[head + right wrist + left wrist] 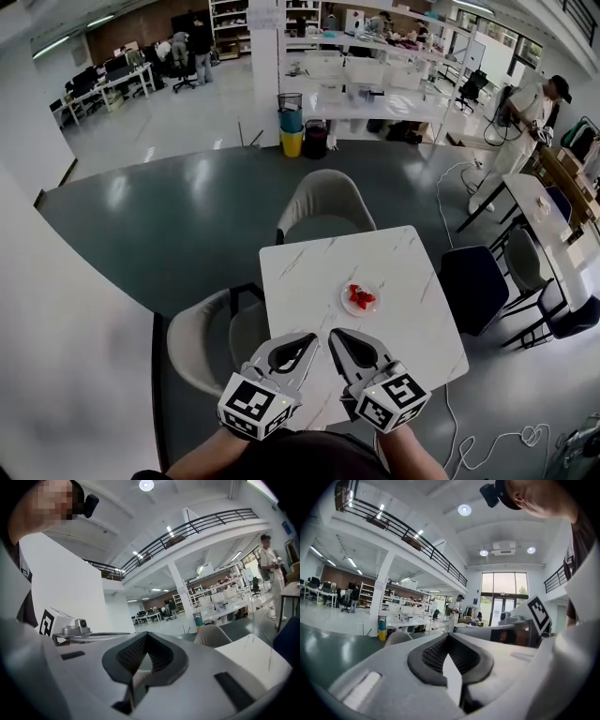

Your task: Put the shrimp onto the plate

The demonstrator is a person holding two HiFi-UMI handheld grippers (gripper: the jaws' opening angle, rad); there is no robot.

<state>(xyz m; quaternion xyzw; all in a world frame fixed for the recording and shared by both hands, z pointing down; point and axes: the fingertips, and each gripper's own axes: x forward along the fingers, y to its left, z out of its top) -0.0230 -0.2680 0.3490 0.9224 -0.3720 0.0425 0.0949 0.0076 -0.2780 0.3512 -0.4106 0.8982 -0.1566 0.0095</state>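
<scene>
Red shrimp (361, 298) lie on a small white plate (346, 300) in the middle of the white marble table (309, 267). My left gripper (307, 338) and right gripper (335, 336) hover side by side over the table's near edge, close to my body and short of the plate. Both point up and away from the table. In the left gripper view the left gripper (449, 637) has its jaws shut with nothing in them. The right gripper (146, 635) in its own view is also shut and holds nothing. Neither gripper view shows the plate or the shrimp.
A beige chair (323, 204) stands at the table's far side and another beige chair (200, 345) at its left. A dark blue chair (473, 286) is at the right. A white cable (497, 441) lies on the floor. A person (520, 127) stands far off at the right.
</scene>
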